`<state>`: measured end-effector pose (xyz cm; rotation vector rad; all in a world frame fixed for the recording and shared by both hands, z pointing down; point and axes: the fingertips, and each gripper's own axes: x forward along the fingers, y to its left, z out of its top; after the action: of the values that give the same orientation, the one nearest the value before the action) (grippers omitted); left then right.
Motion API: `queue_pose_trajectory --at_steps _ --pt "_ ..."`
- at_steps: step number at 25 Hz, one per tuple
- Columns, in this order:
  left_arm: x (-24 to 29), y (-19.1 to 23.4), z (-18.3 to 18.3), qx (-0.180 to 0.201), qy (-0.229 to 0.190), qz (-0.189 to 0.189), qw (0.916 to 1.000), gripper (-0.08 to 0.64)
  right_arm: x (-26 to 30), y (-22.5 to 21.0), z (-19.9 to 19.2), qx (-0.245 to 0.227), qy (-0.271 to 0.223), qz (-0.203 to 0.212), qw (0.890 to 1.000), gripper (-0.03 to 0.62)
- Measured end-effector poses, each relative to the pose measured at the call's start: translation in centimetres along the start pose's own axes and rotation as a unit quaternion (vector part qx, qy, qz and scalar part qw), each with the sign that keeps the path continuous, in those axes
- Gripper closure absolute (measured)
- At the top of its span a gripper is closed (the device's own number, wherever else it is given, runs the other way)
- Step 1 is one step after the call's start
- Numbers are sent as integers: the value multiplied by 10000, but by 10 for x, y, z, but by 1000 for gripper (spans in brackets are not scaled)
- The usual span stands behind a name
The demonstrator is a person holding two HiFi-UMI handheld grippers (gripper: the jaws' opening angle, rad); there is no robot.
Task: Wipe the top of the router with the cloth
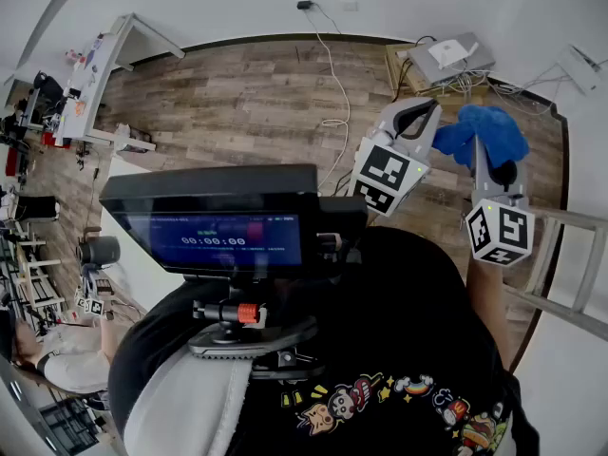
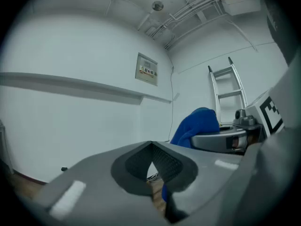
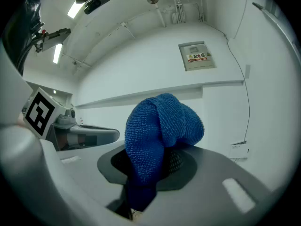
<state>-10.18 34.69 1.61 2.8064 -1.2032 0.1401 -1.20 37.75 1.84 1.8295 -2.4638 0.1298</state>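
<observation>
**Cloth gripped, router not yet reached**

Nearest is the chest-mounted screen [image 1: 214, 226], showing a row of zeros. Just past it both tools are held up in the air. The left tool [image 1: 425, 110] has its jaws closed together with nothing between them. The right tool [image 1: 495, 157] is clamped on the blue cloth [image 1: 484, 131], most of which bulges in a loose wad above the jaws.

The router [image 1: 454, 53] lies well beyond them, flat on a low wooden tabletop [image 1: 403, 72] against the far wall, with cables [image 1: 494, 85] tangled beside it. The cloth is nowhere near it yet.

As I see it, the wipe will go best if the wad comes down first, so that fabric and not the jaws meets the router's top. Strokes should be light and run one way, since a small box on loose cables looks likely to slide. The empty left tool could steady one edge.

I can see no box, bin or tray holding anything. The cloth in the right tool is the only thing being carried.
</observation>
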Motion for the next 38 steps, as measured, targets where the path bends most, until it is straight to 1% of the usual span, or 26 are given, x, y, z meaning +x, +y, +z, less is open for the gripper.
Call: queue_pose_trajectory --at_steps 4,9,15,18,22,26,29,31,33,36,38 --pt "17 3 2 81 -21 -132 9999 560 15 -14 3 36 -54 -97 9999 469" --pt "23 6 9 31 41 -117 9999 560 19 -21 11 73 -13 -113 9999 469" --pt "45 3 -3 -44 176 -86 9998 560 30 -41 3 199 -20 -15 9998 466" --pt "66 -4 -7 -102 230 -50 9997 560 32 -60 -1 199 33 61 9998 466" --pt "93 -33 -19 -166 281 -61 9995 560 18 -91 -20 247 171 114 9995 466" --pt "121 -50 -23 -188 260 149 9994 560 14 -129 -27 196 275 285 9990 466" --pt "132 -55 -34 -202 314 247 9990 560 18 -146 -36 149 320 344 9988 466" --pt "137 -53 -41 -253 396 290 9985 560 25 -152 -42 192 356 370 9985 466" --pt "142 -45 -40 -305 434 334 9980 560 34 -155 -43 245 394 388 9982 466" --pt "155 -22 -32 -279 414 364 9981 560 59 -157 -38 261 438 381 9980 466" --pt "168 -1 -33 -325 407 308 9982 560 83 -159 -39 259 462 315 9981 466"
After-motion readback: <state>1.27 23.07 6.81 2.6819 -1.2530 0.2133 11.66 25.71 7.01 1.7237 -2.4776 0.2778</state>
